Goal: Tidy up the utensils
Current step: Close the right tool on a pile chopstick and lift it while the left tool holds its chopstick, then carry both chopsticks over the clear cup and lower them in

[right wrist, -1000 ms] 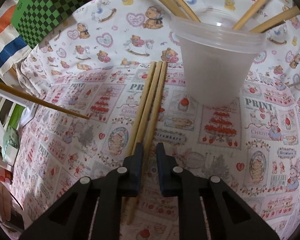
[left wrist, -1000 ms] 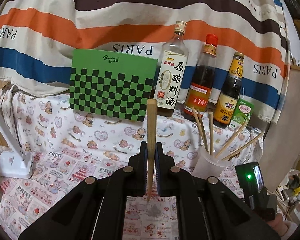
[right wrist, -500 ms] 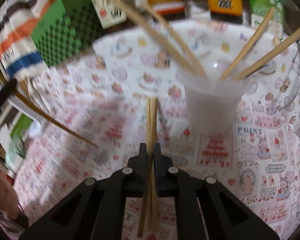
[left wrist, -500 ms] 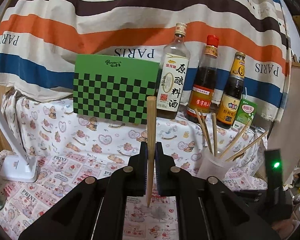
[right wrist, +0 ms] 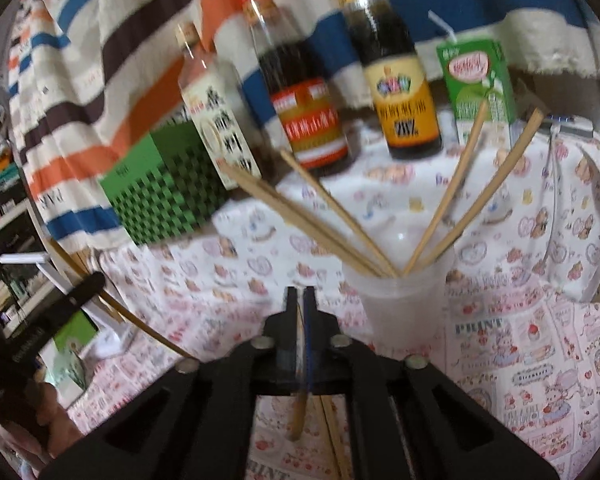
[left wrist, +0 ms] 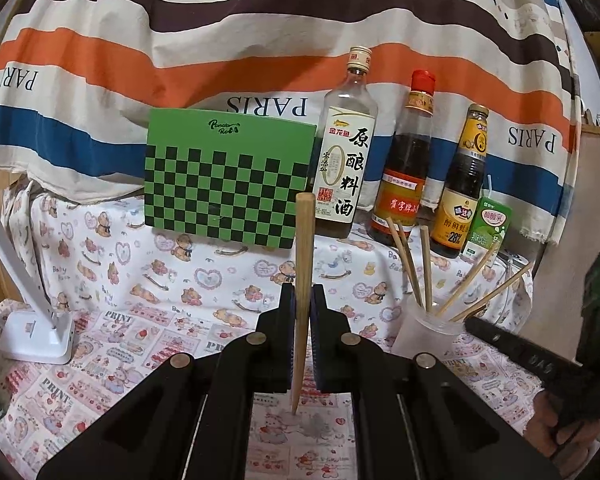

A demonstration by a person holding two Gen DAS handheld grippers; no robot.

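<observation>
**Right hand-held gripper lifted a chopstick off the counter**

The right hand-held gripper (right wrist: pixel 299 300) had just finished closing, and its jaws were clenched on a single chopstick (right wrist: pixel 299 416), whose lower end hung below the jaws. A second before, three sticks lay side by side under it; now it had risen and tipped up to face the bottles, leaving at least one loose chopstick (right wrist: pixel 332 420) on the patterned counter (right wrist: pixel 540 360) beneath. I judged the pick-up done and the drop into the cup to be next.

The plastic cup (right wrist: pixel 400 312) stood just ahead and right of that gripper, with several chopsticks fanned out from it. Those leaning sticks crowded the opening and could knock an incoming one aside.

The left hand-held gripper (left wrist: pixel 302 300) had not moved; it gripped its own chopstick (left wrist: pixel 304 264) nearly upright. Beyond it stood a green checkered box (left wrist: pixel 228 176), three sauce bottles (left wrist: pixel 404 160) and a green carton (left wrist: pixel 488 228); a white lamp base (left wrist: pixel 36 340) sat off left.
</observation>
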